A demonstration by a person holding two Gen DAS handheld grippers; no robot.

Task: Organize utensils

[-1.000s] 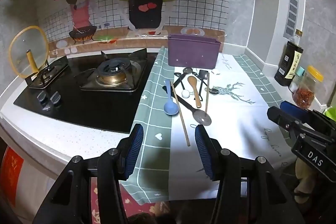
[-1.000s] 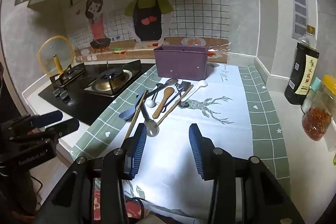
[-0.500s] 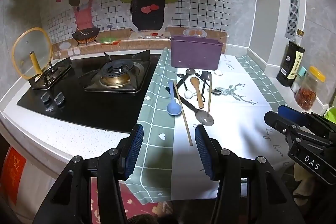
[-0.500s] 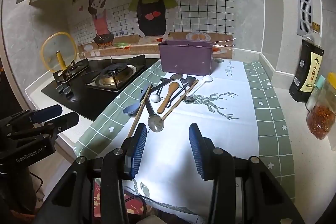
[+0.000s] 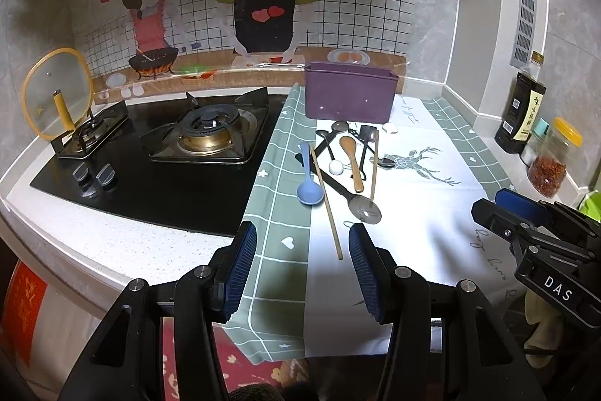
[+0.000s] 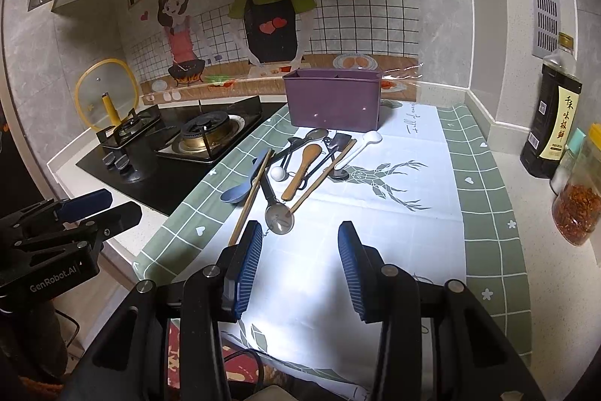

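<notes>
— What do you have on the left wrist view?

— My left gripper (image 5: 302, 267) hangs over the near edge of the table (image 5: 420, 235), fingers (image 5: 244, 262) apart and holding nothing. Ahead, the utensils (image 5: 343, 160) lie in a loose pile on the cloth (image 5: 278, 183): a blue spoon (image 5: 308, 185) at the left, a chopstick (image 5: 326, 203) just beside it, a wooden spoon (image 5: 351, 156) and a metal ladle (image 5: 360, 207) nearer me. Behind the pile stands the purple box (image 5: 349, 96). The stove (image 5: 210, 134) is to the left, with a glass lid (image 5: 56, 93) propped at its far end. My right gripper (image 5: 507, 209) shows at the right edge; from here I cannot tell its opening.

— And the right wrist view?

— My right gripper (image 6: 298, 260) also sits at the near edge, fingers (image 6: 351, 265) spread, empty. The ladle (image 6: 278, 213) lies just past the left finger, and the chopstick (image 6: 249, 198) runs behind that finger. A white spoon (image 6: 362, 145) lies at the pile's right, close to the box (image 6: 332, 98). A dark bottle (image 6: 552, 123) and a chili jar (image 6: 576, 205) stand well apart at the right.
</notes>
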